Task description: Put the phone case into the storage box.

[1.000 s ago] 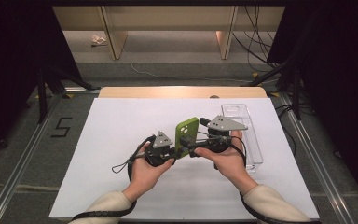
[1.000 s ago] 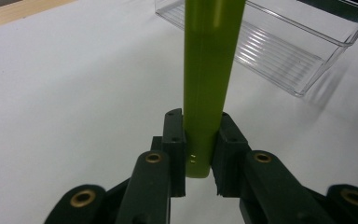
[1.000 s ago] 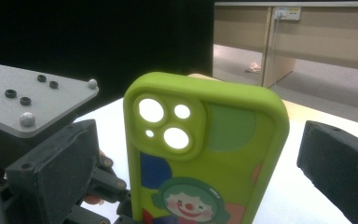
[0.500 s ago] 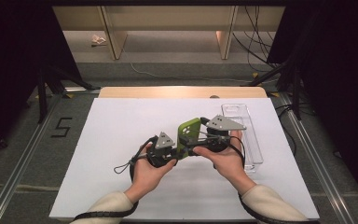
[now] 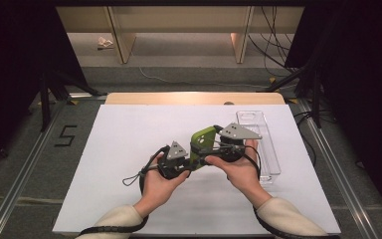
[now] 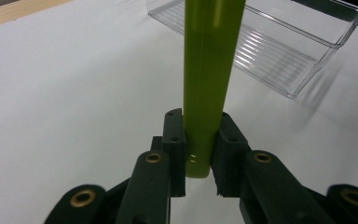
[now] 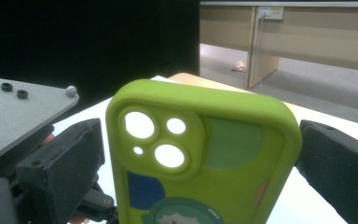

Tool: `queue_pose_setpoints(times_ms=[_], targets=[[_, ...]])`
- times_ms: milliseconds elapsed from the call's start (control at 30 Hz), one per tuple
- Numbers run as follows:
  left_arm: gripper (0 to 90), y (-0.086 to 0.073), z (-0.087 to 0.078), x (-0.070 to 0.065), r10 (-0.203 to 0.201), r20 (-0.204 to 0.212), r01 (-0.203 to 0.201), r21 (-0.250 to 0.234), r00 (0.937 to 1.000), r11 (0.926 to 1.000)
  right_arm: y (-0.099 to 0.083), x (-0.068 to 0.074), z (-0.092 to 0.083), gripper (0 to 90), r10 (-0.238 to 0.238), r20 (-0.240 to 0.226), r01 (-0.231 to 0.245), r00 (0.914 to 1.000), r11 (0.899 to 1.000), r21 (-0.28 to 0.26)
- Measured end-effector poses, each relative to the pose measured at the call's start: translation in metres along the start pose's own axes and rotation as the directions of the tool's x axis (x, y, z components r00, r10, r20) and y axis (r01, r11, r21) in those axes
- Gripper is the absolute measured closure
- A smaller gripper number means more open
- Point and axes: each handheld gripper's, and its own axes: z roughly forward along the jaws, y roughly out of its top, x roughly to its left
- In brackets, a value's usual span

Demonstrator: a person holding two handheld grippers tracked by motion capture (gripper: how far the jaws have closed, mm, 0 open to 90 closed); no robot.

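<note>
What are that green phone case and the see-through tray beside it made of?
The green phone case looks like soft matte silicone or rubber, judging by its rounded edges, dull sheen and printed cartoon patches. The clear tray looks like hard glossy plastic, probably acrylic: it is transparent, with a ribbed floor and sharp bright rims.

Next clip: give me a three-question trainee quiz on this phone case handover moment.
1. True or false: the left gripper is shut on the narrow edge of the green phone case.
2. Where is the clear plastic tray? A) to the right of the right hand B) by the table's left edge C) on the floor
3. Fill in: the camera cutouts in the case show in the ____ gripper view.

Key: 1 true; 2 A; 3 right.
</note>
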Motion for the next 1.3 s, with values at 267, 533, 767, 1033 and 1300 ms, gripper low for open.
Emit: queue_pose_setpoints(times_ms=[267, 533, 767, 1033, 1300], targets=[[77.4, 0.0001, 0.0007, -0.0009, -0.001, -0.003, 0.001, -0.001, 1.0, 1.0, -0.0006, 0.0002, 0.0003, 4.6, 0.007, 0.017, -0.006, 0.9998, 1.0, -0.002], [77.4, 0.0004, 0.0006, -0.0012, 0.001, -0.003, -0.001, -0.003, 1.0, 1.0, -0.002, 0.0015, 0.0017, 5.8, 0.011, 0.024, -0.011, 0.9997, 1.0, 0.003], [77.4, 0.0004, 0.0008, -0.0016, 0.002, 0.001, -0.002, -0.002, 1.0, 1.0, -0.0031, 0.0026, 0.0025, 8.4, 0.013, 0.028, -0.013, 0.9995, 1.0, 0.002], [77.4, 0.0006, 0.0009, -0.0016, 0.0, 0.002, 0.0, -0.007, 1.0, 1.0, -0.0032, 0.0032, 0.0022, 11.5, 0.014, 0.033, -0.014, 0.9994, 1.0, -0.003], [77.4, 0.0007, 0.0007, -0.0012, -0.001, 0.001, 0.001, -0.009, 1.0, 1.0, -0.0036, 0.0038, 0.0022, 14.8, 0.015, 0.03, -0.014, 0.9994, 1.0, -0.009]])
